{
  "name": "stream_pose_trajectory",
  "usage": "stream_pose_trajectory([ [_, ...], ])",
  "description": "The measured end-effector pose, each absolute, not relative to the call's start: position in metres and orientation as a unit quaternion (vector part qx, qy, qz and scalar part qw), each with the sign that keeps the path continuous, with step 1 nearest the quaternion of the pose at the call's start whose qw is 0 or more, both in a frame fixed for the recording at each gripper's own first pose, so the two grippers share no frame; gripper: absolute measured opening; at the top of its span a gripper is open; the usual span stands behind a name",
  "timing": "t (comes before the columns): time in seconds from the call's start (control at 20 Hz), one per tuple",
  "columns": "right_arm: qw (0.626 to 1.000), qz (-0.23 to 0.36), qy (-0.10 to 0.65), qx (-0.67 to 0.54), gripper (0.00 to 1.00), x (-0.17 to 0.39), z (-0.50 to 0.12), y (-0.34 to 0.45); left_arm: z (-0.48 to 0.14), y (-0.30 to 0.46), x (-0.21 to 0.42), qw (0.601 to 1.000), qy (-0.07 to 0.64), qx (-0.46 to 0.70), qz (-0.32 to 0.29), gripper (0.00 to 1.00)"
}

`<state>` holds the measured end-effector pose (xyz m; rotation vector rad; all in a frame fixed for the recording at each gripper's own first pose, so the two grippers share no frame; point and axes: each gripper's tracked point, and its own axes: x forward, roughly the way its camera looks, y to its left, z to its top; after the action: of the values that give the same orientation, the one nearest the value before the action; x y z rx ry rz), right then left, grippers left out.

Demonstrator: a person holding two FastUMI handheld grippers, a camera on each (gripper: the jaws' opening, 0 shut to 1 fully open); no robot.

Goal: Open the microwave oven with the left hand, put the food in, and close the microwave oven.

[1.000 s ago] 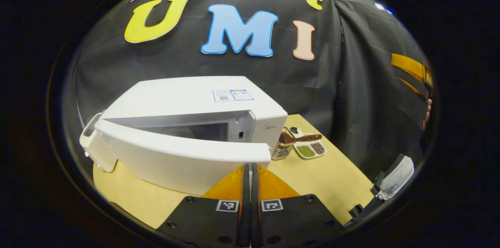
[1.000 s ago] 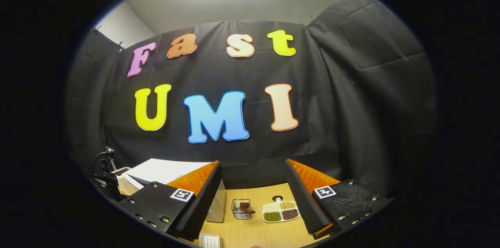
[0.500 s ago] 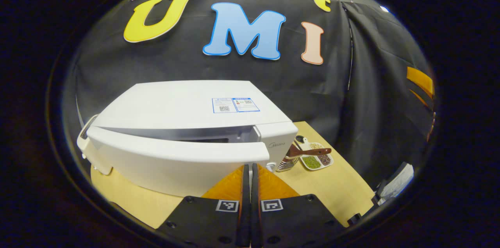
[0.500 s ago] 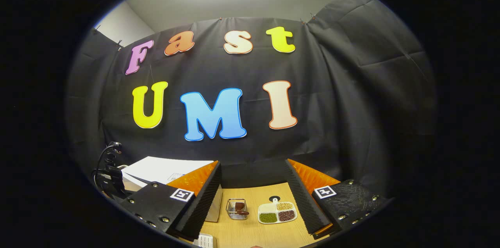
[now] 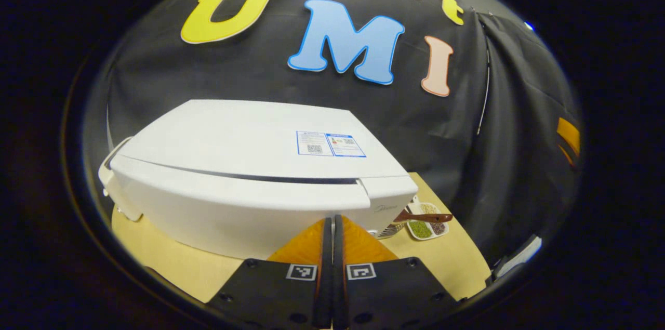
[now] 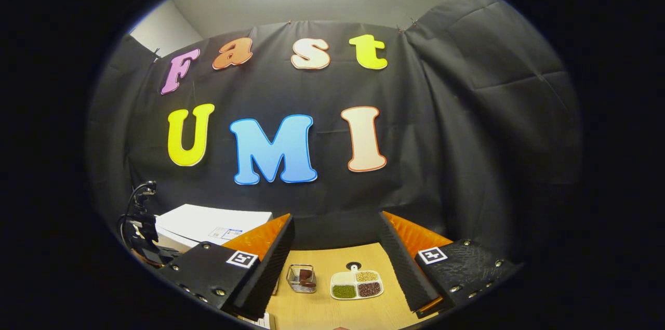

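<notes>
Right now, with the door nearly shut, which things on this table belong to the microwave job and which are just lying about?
Part of the job:
- microwave oven
- its door, all but closed
- left gripper, fingers together against the door

Just lying about:
- divided dish of beans
- wire basket
- brown-handled utensil
- right gripper, open, holding nothing

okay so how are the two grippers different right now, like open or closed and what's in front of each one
The left gripper has its fingers pressed together with nothing between them; the right gripper is spread wide open.
The left gripper's tip is right at the microwave door; the right gripper points over bare table, framing a wire basket and a divided dish.
Both hold nothing.
</notes>
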<state>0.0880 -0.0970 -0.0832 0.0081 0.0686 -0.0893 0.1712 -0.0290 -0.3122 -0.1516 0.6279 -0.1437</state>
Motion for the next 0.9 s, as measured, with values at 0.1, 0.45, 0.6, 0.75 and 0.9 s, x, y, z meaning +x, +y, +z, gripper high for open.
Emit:
stream_pose_trajectory([
  [0.1, 0.998, -0.043, 0.038, 0.004, 0.96, 0.091, -0.087, -0.096, -0.313, -0.028, 0.175, 0.948, 0.305, -0.069, -0.067, 0.07],
  [0.45, 0.998, -0.044, 0.043, 0.006, 0.96, 0.092, -0.091, -0.101, -0.317, -0.029, 0.181, 0.947, 0.308, -0.063, -0.069, 0.07],
  [0.6, 0.999, -0.03, 0.042, 0.007, 0.96, 0.094, -0.09, -0.094, -0.315, -0.027, 0.18, 0.948, 0.306, -0.056, -0.065, 0.07],
  [0.75, 0.999, -0.01, 0.038, 0.009, 0.96, 0.094, -0.085, -0.082, -0.276, -0.023, 0.177, 0.961, 0.267, -0.044, -0.049, 0.07],
  [0.9, 0.999, 0.016, 0.033, 0.015, 0.96, 0.091, -0.075, -0.062, -0.204, -0.011, 0.155, 0.977, 0.21, -0.02, -0.039, 0.07],
])
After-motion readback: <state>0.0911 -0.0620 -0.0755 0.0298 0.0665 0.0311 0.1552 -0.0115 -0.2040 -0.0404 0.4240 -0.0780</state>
